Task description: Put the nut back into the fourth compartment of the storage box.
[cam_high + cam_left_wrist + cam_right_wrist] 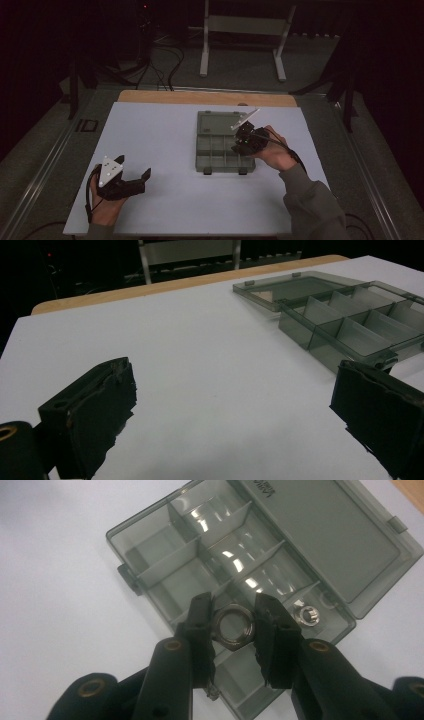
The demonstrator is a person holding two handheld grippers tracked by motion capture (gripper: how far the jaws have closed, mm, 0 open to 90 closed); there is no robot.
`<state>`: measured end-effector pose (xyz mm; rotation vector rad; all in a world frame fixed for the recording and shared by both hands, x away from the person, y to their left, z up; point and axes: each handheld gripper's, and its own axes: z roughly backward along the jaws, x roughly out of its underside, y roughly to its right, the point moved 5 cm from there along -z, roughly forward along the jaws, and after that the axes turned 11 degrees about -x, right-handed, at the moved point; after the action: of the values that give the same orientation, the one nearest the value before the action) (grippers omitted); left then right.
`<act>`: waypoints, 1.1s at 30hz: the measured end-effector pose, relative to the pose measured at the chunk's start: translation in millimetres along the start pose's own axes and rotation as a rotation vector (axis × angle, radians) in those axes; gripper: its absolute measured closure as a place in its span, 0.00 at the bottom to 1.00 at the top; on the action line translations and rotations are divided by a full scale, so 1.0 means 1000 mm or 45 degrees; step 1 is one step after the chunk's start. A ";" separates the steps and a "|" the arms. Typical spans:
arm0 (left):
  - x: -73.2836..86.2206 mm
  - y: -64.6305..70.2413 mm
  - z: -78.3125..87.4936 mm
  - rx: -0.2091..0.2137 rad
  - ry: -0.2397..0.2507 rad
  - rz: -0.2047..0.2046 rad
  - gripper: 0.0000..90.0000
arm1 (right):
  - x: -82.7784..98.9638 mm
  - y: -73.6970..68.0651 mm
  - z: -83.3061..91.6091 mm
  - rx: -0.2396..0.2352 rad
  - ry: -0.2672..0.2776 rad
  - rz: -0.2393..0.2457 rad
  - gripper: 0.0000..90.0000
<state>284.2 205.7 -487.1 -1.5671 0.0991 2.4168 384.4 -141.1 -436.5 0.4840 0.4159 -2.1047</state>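
Right gripper [234, 625] holds a metal nut [233, 626] above the open compartment box [150, 550], right of table [160, 135] centre; a second nut [305, 616] lies inside. Left gripper [135, 182], wide open, rests near left.

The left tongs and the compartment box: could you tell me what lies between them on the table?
Nothing: in the left gripper view, bare white table stretches from the left tongs to the compartment box.

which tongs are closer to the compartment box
Right. The right tongs hang over the box, gripping a nut. The left tongs sit open, well off to its left.
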 end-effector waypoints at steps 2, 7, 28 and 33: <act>0.000 0.000 0.000 0.002 0.001 0.001 0.05 | -0.001 0.003 0.001 0.003 0.004 -0.008 0.78; 0.000 0.000 0.000 0.003 0.005 0.000 0.05 | 0.000 0.008 0.001 0.010 0.004 -0.030 0.78; 0.000 0.000 0.000 0.000 0.003 0.001 0.05 | 0.005 0.033 -0.004 0.035 -0.011 -0.136 0.78; 0.000 0.000 0.000 0.000 0.004 0.000 0.05 | 0.007 0.039 -0.006 0.048 -0.018 -0.158 0.78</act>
<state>284.4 205.4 -487.1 -1.5703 0.0995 2.4144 414.6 -164.1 -449.8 0.4757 0.4078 -2.2375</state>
